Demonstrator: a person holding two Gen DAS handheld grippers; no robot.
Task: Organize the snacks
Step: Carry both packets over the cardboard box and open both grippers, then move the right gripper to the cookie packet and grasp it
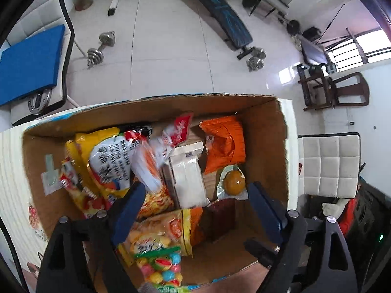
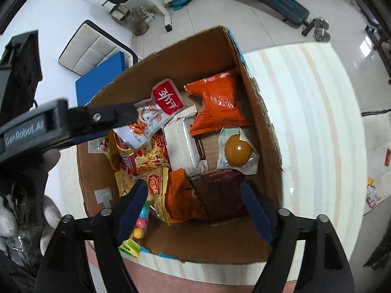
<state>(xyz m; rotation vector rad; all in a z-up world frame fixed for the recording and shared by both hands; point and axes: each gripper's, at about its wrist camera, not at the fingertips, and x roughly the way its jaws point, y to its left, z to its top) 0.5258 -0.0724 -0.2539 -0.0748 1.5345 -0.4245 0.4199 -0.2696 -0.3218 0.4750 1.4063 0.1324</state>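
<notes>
1. Cardboard box (image 1: 264,127) sits on a light striped bench (image 2: 305,122); snacks are piled inside it.
2. Left tool (image 1: 195,193) hangs over the box pointing steeply down, jaws spread wide, nothing between the pads.
3. Right tool (image 2: 195,193) also over the box, jaws apart, nothing gripped.
4. In the right wrist view the left tool's finger crosses from the left edge, its tip at the white-and-red pouch (image 2: 156,114); contact unclear.
5. Orange packet (image 1: 224,144) lies at the far right of the box.
6. White wrapped bar (image 1: 188,173) sits mid-box, just left of the orange packet.
7. Sealed round brown snack (image 1: 233,182) lies near the right wall.
8. Yellow bag (image 1: 97,161) is on the left side; the candy-ball bag (image 1: 161,266) is at the near edge.
9. Dark red packet (image 2: 222,190) lies near the box's front, between the right tool's fingers but untouched.
10. Gloved hand (image 2: 48,195) shows at the left of the right wrist view.
</notes>
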